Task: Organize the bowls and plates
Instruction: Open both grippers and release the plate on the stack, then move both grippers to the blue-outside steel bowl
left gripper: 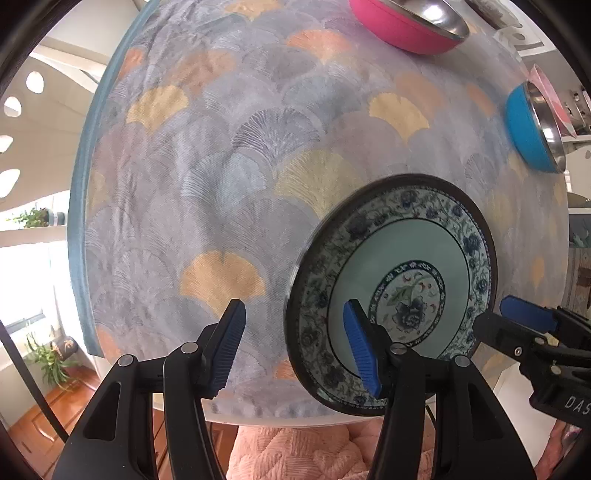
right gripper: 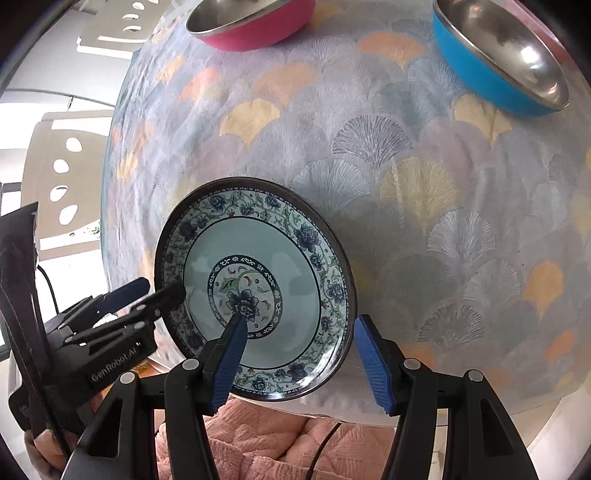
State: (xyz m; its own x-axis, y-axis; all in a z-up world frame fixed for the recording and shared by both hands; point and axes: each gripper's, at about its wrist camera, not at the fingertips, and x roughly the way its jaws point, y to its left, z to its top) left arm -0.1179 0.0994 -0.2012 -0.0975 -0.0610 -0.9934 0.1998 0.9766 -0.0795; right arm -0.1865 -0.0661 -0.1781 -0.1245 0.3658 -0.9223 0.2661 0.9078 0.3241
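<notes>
A round table (left gripper: 155, 192) under a fan-patterned cloth (right gripper: 424, 206) fills both views, its near edge running just in front of the two grippers. The patterned plate (right gripper: 255, 288) lies at that near edge, its rim reaching the cloth's border, possibly a little past it. The left gripper (left gripper: 295, 332) hangs over the edge with its jaws wide apart and nothing between them; its right finger (left gripper: 360, 347) sits in front of the plate's left half, while its left finger is over bare cloth. Ahead and to the left of it a broad stretch of cloth lies open up to the table's far rim. The right gripper (right gripper: 303, 350) is likewise spread wide and holds nothing; it straddles the plate's near right part, the left pad (right gripper: 227, 362) before the plate's centre flower and the right pad just outside the rim. Whether either pad touches the plate cannot be told. Far ahead sit a pink bowl (right gripper: 255, 22) and, further right, a blue bowl (right gripper: 495, 55), well apart, both with bare steel insides. The plate is bare too.
</notes>
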